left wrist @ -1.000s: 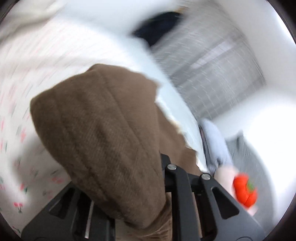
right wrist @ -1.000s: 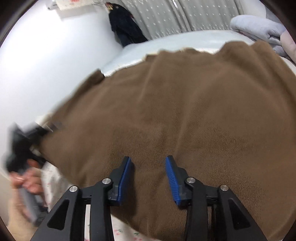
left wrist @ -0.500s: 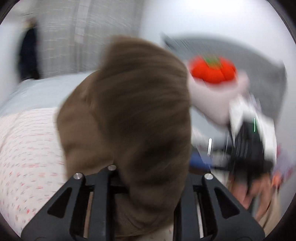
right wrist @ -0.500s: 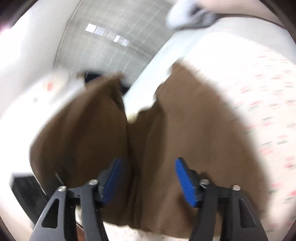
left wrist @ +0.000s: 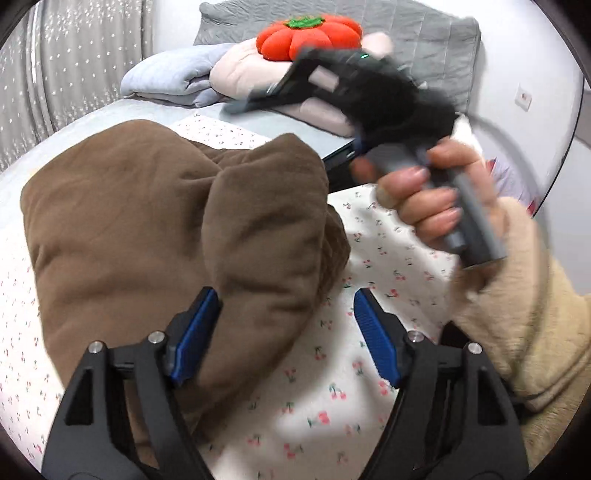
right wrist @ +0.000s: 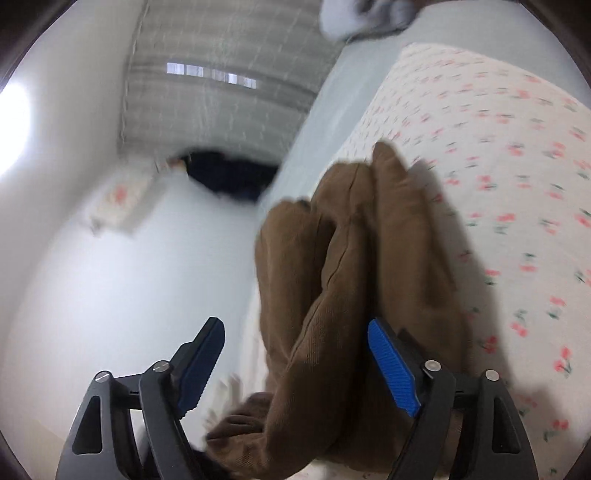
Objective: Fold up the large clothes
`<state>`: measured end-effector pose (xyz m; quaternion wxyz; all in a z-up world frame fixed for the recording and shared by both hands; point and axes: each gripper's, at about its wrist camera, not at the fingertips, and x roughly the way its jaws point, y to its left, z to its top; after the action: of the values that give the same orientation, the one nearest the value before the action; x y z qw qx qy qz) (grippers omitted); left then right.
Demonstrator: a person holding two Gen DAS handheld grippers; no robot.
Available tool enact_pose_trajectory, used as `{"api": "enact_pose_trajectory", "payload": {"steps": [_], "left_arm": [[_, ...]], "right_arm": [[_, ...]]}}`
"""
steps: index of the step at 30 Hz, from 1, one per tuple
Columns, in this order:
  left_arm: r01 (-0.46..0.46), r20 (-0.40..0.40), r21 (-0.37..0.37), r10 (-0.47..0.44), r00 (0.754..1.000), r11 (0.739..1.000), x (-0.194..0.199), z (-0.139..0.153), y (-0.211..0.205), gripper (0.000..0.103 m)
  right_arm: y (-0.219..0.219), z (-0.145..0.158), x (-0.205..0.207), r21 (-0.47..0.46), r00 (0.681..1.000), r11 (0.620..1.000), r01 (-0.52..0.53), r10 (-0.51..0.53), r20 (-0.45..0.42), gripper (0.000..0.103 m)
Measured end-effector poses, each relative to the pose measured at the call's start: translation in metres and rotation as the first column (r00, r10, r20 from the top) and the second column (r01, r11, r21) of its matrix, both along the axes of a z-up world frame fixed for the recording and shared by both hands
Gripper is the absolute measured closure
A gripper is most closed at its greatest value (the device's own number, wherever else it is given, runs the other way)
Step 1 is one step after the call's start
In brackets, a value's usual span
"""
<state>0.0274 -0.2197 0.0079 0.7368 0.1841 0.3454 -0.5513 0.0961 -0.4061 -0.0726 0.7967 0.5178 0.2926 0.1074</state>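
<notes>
A brown corduroy garment point(left wrist: 155, 229) lies folded in thick layers on the cherry-print bed sheet point(left wrist: 325, 406). My left gripper point(left wrist: 284, 336) is open; a fold of the garment lies against its left blue pad, and the right pad is over bare sheet. My right gripper point(right wrist: 295, 365) is open with the bunched brown garment point(right wrist: 354, 280) standing between its jaws, nearer the right pad. The right gripper also shows blurred in the left wrist view point(left wrist: 373, 99), held in a hand above the garment's right edge.
Folded grey and pink blankets point(left wrist: 207, 74) with an orange pumpkin cushion point(left wrist: 306, 35) lie at the head of the bed. A grey curtain point(left wrist: 66, 55) hangs at the left. A white wall point(right wrist: 92, 277) and a dark hanging garment point(right wrist: 229, 177) lie beyond the bed.
My left gripper has opened and let go of the brown fold it held. The garment has gone from spread out to folded over and bunched. My right gripper has swung and tilted.
</notes>
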Motion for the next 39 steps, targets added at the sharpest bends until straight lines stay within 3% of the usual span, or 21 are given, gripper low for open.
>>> {"api": "enact_pose_trajectory", "payload": {"steps": [4, 7, 10, 12, 14, 15, 16, 17, 18, 20, 21, 23, 26, 28, 30, 32, 34, 37, 39], "left_arm": [[-0.051, -0.116, -0.073, 0.042, 0.992, 0.996, 0.031, 0.010, 0.038, 0.026], [-0.149, -0.186, -0.112, 0.127, 0.974, 0.982, 0.052, 0.014, 0.055, 0.026], [-0.286, -0.204, -0.120, 0.259, 0.944, 0.951, 0.067, 0.006, 0.092, 0.023], [-0.388, -0.218, -0.102, 0.360, 0.907, 0.916, 0.088, 0.000, 0.101, 0.023], [-0.457, -0.224, -0.083, 0.431, 0.874, 0.885, 0.102, -0.010, 0.112, 0.022], [-0.492, -0.237, -0.069, 0.465, 0.853, 0.868, 0.110, -0.017, 0.114, 0.022], [-0.525, -0.258, -0.049, 0.498, 0.828, 0.849, 0.118, -0.025, 0.117, 0.022], [-0.559, -0.292, -0.024, 0.529, 0.797, 0.829, 0.126, -0.036, 0.117, 0.023], [-0.573, -0.314, -0.011, 0.541, 0.780, 0.819, 0.129, -0.042, 0.117, 0.023], [-0.595, -0.342, 0.005, 0.560, 0.754, 0.804, 0.132, -0.049, 0.123, 0.023], [-0.601, -0.339, -0.008, 0.563, 0.754, 0.799, 0.127, -0.048, 0.119, 0.023], [-0.583, -0.330, -0.057, 0.536, 0.777, 0.810, 0.118, -0.038, 0.111, 0.023], [-0.534, -0.315, -0.118, 0.479, 0.820, 0.837, 0.109, -0.023, 0.095, 0.023], [-0.485, -0.306, -0.147, 0.427, 0.851, 0.862, 0.101, -0.016, 0.080, 0.023], [-0.435, -0.282, -0.157, 0.382, 0.880, 0.887, 0.093, -0.017, 0.063, 0.023], [-0.394, -0.247, -0.143, 0.352, 0.903, 0.908, 0.087, -0.024, 0.046, 0.023], [-0.359, -0.203, -0.109, 0.333, 0.921, 0.927, 0.081, -0.036, 0.029, 0.023], [-0.340, -0.107, -0.076, 0.332, 0.937, 0.937, 0.069, -0.041, 0.015, 0.023], [-0.328, -0.057, -0.051, 0.325, 0.944, 0.943, 0.063, -0.037, 0.012, 0.022]], "right_arm": [[0.022, -0.002, 0.038, -0.107, 0.991, 0.990, -0.093, 0.082, -0.105, 0.019], [0.029, 0.006, 0.052, -0.137, 0.988, 0.982, -0.127, 0.113, -0.108, 0.017], [0.037, 0.012, 0.065, -0.164, 0.985, 0.975, -0.147, 0.130, -0.112, 0.017], [0.044, 0.014, 0.074, -0.190, 0.984, 0.969, -0.157, 0.137, -0.112, 0.018], [0.050, 0.017, 0.064, -0.202, 0.985, 0.966, -0.162, 0.146, -0.094, 0.025], [0.052, 0.018, 0.064, -0.209, 0.986, 0.965, -0.158, 0.143, -0.087, 0.039], [0.052, 0.019, 0.068, -0.226, 0.987, 0.962, -0.152, 0.136, -0.082, 0.059], [0.053, 0.019, 0.065, -0.245, 0.988, 0.958, -0.146, 0.130, -0.080, 0.069], [0.050, 0.020, 0.064, -0.258, 0.990, 0.957, -0.136, 0.121, -0.073, 0.080], [0.048, 0.033, 0.057, -0.259, 0.994, 0.959, -0.111, 0.110, -0.018, 0.085], [0.046, 0.040, 0.051, -0.257, 0.994, 0.961, -0.101, 0.108, 0.014, 0.087], [0.041, 0.058, 0.037, -0.241, 0.991, 0.968, -0.071, 0.096, 0.091, 0.088], [0.024, 0.072, 0.014, -0.225, 0.987, 0.974, -0.030, 0.065, 0.150, 0.088], [0.003, 0.065, 0.000, -0.179, 0.987, 0.984, 0.002, 0.027, 0.161, 0.088], [-0.018, 0.049, -0.010, -0.145, 0.991, 0.989, 0.018, 0.001, 0.130, 0.088], [-0.036, 0.019, -0.013, -0.143, 0.999, 0.989, 0.039, -0.037, 0.018, 0.085], [-0.043, -0.013, -0.010, -0.165, 0.990, 0.986, 0.029, -0.051, -0.130, 0.070], [-0.050, -0.017, -0.023, -0.137, 0.987, 0.989, 0.063, -0.082, -0.135, 0.063], [-0.049, 0.006, -0.034, -0.222, 0.986, 0.970, 0.100, -0.127, -0.109, 0.056]]}}
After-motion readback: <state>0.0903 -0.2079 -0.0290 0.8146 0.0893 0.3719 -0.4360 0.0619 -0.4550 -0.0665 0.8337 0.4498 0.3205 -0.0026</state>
